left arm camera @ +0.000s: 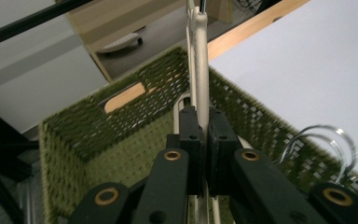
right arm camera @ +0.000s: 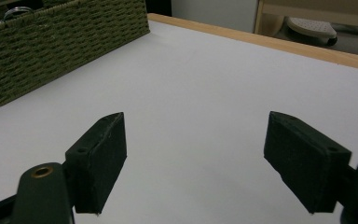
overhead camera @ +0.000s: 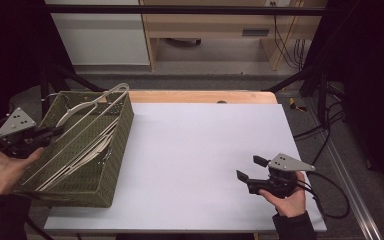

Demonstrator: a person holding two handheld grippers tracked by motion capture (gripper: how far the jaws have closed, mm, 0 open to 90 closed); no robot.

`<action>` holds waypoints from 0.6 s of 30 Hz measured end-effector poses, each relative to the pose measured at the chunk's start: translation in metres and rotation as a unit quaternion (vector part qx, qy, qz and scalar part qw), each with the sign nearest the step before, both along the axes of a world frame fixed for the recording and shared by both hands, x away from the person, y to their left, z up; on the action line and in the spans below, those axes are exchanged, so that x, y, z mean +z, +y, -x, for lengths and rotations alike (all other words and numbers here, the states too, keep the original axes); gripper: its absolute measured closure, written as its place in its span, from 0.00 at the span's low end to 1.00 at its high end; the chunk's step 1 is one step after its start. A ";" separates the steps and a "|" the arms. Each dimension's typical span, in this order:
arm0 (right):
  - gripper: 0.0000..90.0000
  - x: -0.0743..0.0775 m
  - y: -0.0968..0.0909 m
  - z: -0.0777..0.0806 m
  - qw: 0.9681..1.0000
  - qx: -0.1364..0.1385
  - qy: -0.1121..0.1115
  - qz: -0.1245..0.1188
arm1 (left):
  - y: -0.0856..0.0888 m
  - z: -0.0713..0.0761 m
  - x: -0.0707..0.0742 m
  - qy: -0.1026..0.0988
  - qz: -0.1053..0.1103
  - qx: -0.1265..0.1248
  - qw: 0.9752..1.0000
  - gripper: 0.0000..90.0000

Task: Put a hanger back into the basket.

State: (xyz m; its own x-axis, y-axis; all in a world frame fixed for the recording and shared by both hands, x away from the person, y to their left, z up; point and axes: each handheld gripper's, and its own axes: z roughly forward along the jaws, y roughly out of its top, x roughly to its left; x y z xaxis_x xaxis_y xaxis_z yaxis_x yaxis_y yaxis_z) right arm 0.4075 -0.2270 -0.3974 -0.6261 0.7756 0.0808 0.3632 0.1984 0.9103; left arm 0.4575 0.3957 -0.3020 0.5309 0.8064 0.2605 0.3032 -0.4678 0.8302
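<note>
A green woven basket [overhead camera: 121, 131] stands on the left of the white table [overhead camera: 205, 150] and holds several cream clothes hangers [overhead camera: 87, 150]. One cream hanger [left arm camera: 202, 56] leans up past the basket's far rim, also seen in the high view [overhead camera: 107, 97]. My left gripper [overhead camera: 54, 131] reaches over the basket's left rim and is shut on that hanger's thin bar; the left gripper view shows its jaws [left arm camera: 204, 126] pressed on the bar. My right gripper [overhead camera: 252, 169] rests low at the table's front right, open, with nothing between its pads [right arm camera: 196, 163].
Metal hanger hooks [left arm camera: 326, 140] curl over the basket's wall [left arm camera: 121, 140]. In the right gripper view the basket [right arm camera: 60, 46] sits far off across the bare white surface [right arm camera: 205, 84]. A wooden strip [overhead camera: 200, 96] edges the table's back; cables [overhead camera: 325, 130] trail at the right.
</note>
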 end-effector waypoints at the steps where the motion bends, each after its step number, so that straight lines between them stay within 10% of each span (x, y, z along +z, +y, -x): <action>1: 0.24 0.000 0.000 0.000 1.000 0.000 0.000 0.000 | 0.003 0.000 -0.003 0.003 -0.005 0.003 1.000 0.96; 18: 0.24 -0.002 0.002 0.000 1.000 0.006 0.003 0.003 | -0.003 -0.010 -0.052 0.042 -0.068 0.018 0.997 0.96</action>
State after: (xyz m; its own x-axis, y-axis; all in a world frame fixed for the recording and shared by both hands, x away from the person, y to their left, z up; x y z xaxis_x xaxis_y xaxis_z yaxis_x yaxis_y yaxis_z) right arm 0.4080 -0.2251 -0.3991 -0.6349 0.7685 0.0797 0.3663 0.2086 0.9068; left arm 0.4677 0.3929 -0.3544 0.5268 0.7859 0.3237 0.3878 -0.5612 0.7312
